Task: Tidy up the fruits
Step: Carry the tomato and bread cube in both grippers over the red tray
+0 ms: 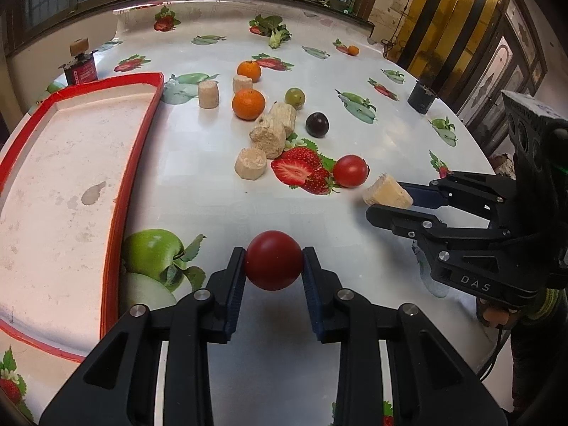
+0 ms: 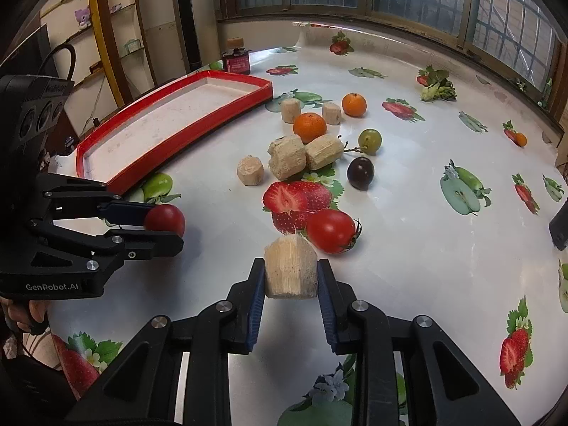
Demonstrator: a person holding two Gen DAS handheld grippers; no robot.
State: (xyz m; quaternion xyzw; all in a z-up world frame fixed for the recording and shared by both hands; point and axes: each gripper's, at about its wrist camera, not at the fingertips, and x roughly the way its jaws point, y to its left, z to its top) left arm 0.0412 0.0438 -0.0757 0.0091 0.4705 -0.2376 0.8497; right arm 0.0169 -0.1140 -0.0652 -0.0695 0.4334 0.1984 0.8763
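My left gripper [image 1: 273, 261] is shut on a red tomato [image 1: 274, 260] and holds it just above the table; it also shows in the right wrist view [image 2: 167, 229] with the tomato [image 2: 165, 218]. My right gripper [image 2: 291, 273] is shut on a beige sugarcane chunk [image 2: 290, 266], also seen in the left wrist view [image 1: 387, 193]. A second tomato [image 1: 350, 170] lies on the table. Two oranges [image 1: 248, 104] [image 1: 249, 70], a green grape [image 1: 295, 96] and a dark plum [image 1: 316, 124] lie further back. The red-rimmed tray [image 1: 142, 124] is on the left.
Several loose sugarcane chunks [image 1: 273, 127] lie among the fruit. A red jar [image 1: 81, 67] stands behind the tray. A dark cup [image 1: 421, 97] stands at the right. A small orange [image 1: 353, 50] and a leafy sprig [image 1: 275, 32] lie at the far edge.
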